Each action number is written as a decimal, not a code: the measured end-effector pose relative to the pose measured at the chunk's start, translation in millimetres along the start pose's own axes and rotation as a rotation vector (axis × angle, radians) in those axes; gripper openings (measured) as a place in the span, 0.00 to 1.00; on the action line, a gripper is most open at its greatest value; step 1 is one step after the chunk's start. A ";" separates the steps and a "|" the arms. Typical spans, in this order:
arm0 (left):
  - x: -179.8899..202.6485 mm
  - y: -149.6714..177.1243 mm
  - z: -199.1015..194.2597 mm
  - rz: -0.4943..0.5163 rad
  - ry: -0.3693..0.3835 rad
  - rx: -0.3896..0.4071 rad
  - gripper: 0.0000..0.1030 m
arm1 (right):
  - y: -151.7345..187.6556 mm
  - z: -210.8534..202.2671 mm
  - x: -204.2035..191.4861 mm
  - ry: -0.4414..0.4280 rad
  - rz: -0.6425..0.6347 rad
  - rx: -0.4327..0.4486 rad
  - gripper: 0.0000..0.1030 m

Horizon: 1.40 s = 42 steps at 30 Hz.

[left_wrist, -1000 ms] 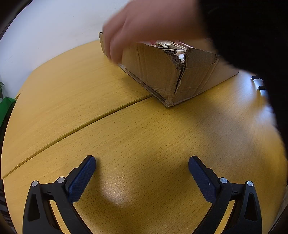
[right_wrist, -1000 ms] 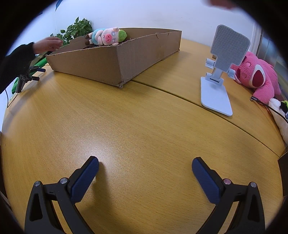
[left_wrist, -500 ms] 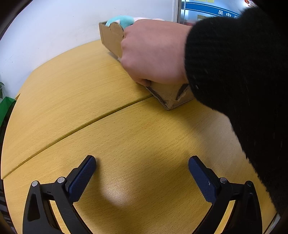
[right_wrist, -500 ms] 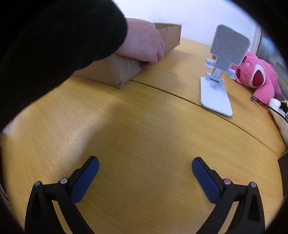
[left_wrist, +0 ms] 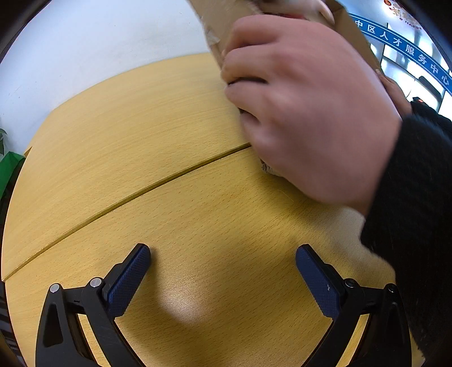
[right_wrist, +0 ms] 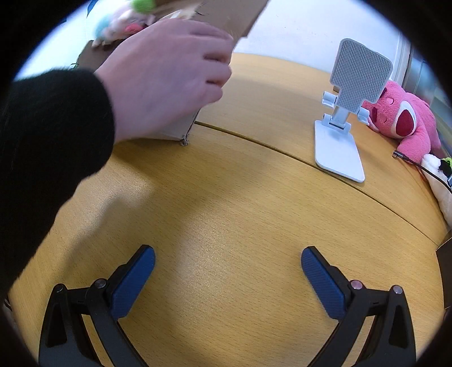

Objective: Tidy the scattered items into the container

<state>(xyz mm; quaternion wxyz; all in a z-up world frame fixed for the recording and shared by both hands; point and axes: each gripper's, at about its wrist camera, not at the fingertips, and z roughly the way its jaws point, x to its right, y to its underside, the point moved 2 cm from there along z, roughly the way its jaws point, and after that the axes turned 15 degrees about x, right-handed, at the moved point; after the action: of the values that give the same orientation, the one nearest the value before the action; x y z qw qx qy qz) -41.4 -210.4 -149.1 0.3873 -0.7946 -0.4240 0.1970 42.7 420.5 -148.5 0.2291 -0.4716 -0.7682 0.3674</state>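
Black-framed tools (left_wrist: 223,266) (right_wrist: 228,265) with textured blue pads (left_wrist: 128,282) and silver screws — a black knitted sleeve (right_wrist: 53,124).

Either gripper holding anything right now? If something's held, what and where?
Neither: left gripper and right gripper are open and empty over the table. A bare hand grips the cardboard box at its near corner, tilting it.

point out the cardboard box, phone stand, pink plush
cardboard box (right_wrist: 223,17), right wrist view, raised tilted panel
phone stand (right_wrist: 361,74), right wrist view, grey cradle plate
pink plush (right_wrist: 406,121), right wrist view, red open mouth
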 end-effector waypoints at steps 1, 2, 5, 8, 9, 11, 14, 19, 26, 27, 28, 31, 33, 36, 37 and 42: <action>0.2 -0.2 0.4 0.000 0.000 0.000 1.00 | 0.1 -0.1 -0.2 0.000 0.000 0.000 1.00; -0.5 -0.5 0.4 -0.001 -0.001 0.000 1.00 | 0.1 0.0 -0.2 0.000 0.000 -0.001 1.00; -1.9 -1.1 0.3 -0.002 -0.001 0.000 1.00 | 0.7 0.0 -1.0 0.001 0.000 0.000 1.00; -4.0 -1.8 0.0 -0.002 -0.002 0.001 1.00 | 0.8 -0.5 -1.2 0.001 0.001 -0.001 1.00; -4.9 -2.1 -0.2 -0.002 -0.002 0.001 1.00 | 0.8 -0.6 -1.3 0.001 0.001 -0.002 1.00; -5.5 -2.6 -0.3 -0.002 -0.002 0.000 1.00 | 0.9 -0.7 -1.3 0.001 0.001 -0.002 1.00; -5.0 -2.8 -0.2 -0.002 -0.002 0.001 1.00 | 1.0 -0.8 -1.4 0.001 0.001 -0.002 1.00; -4.3 -3.2 0.0 -0.002 -0.002 0.000 1.00 | 1.1 -0.9 -1.5 0.001 0.002 -0.002 1.00; -5.3 -4.6 0.0 -0.009 -0.010 0.001 1.00 | 1.1 -1.0 -1.6 0.001 0.002 -0.002 1.00; -6.0 -5.1 -0.2 -0.012 -0.013 0.001 1.00 | 1.0 -1.0 -1.7 0.001 0.002 -0.002 1.00; -6.7 -5.5 -0.5 -0.014 -0.015 0.001 1.00 | 1.0 -0.9 -1.8 0.001 0.002 -0.002 1.00; -9.2 -6.7 -1.6 -0.017 -0.019 0.001 1.00 | 1.5 -0.6 -2.1 0.001 0.002 -0.002 1.00; -11.3 -7.6 -2.6 -0.017 -0.019 0.001 1.00 | 1.6 -0.6 -2.2 0.002 0.002 -0.002 1.00; -14.3 -8.8 -4.0 -0.017 -0.019 0.001 1.00 | 1.8 -0.5 -2.3 0.002 0.002 -0.002 1.00; -14.1 -8.9 -3.8 -0.017 -0.019 0.001 1.00 | 1.7 -0.6 -2.3 0.002 0.002 -0.002 1.00; -15.9 -11.0 -4.2 -0.017 -0.019 0.001 1.00 | 1.8 -0.8 -2.5 0.002 0.003 -0.002 1.00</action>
<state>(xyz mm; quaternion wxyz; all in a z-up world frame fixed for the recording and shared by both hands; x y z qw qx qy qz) -53.3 -221.6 -138.2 0.3853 -0.7888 -0.4346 0.2014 45.4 419.1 -149.4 0.2287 -0.4732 -0.7678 0.3664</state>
